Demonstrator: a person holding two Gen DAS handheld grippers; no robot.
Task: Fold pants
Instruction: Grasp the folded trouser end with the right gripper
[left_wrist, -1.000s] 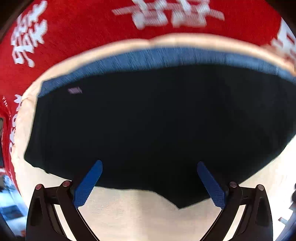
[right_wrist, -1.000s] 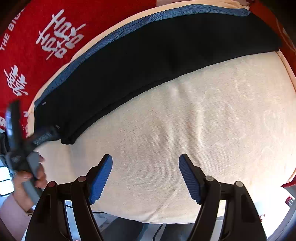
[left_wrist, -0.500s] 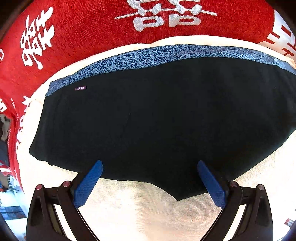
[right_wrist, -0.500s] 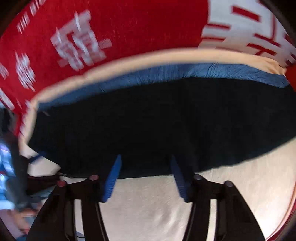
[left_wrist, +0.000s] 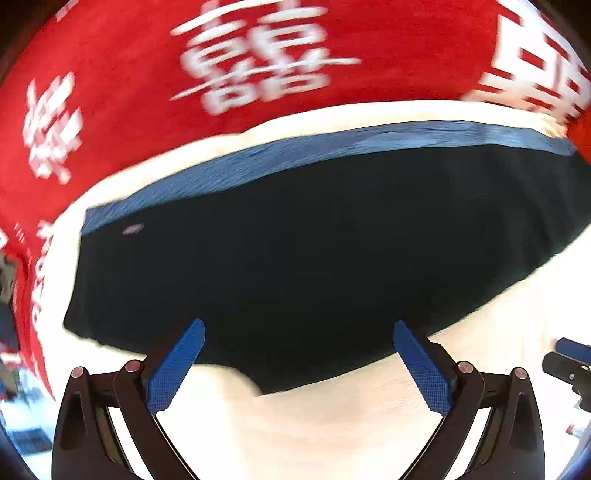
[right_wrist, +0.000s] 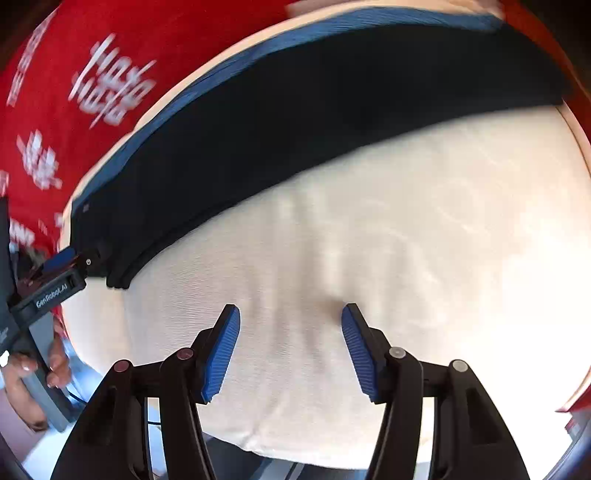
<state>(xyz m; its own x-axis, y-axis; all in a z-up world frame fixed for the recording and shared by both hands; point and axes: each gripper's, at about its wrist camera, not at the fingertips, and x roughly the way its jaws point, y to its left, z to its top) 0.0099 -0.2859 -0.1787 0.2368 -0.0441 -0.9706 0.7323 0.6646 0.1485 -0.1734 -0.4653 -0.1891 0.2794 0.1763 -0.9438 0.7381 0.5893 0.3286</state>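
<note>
Both the left gripper (left_wrist: 298, 356) and right gripper (right_wrist: 290, 334) hover spread wide and empty beside the flat-lying pants (left_wrist: 314, 251), apparently positioning for a fold.

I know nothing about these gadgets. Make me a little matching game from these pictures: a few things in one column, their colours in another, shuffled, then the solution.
Things:
1. pants
2. strip along the pants' far edge
3. cloth with white characters
4. towel-like surface under the pants

Colours:
A. cream white
B. red
C. black
D. blue

Pairs: 1-C, 2-D, 3-B, 4-A

The left gripper and right gripper both have blue pads and stand open, holding nothing.
</note>
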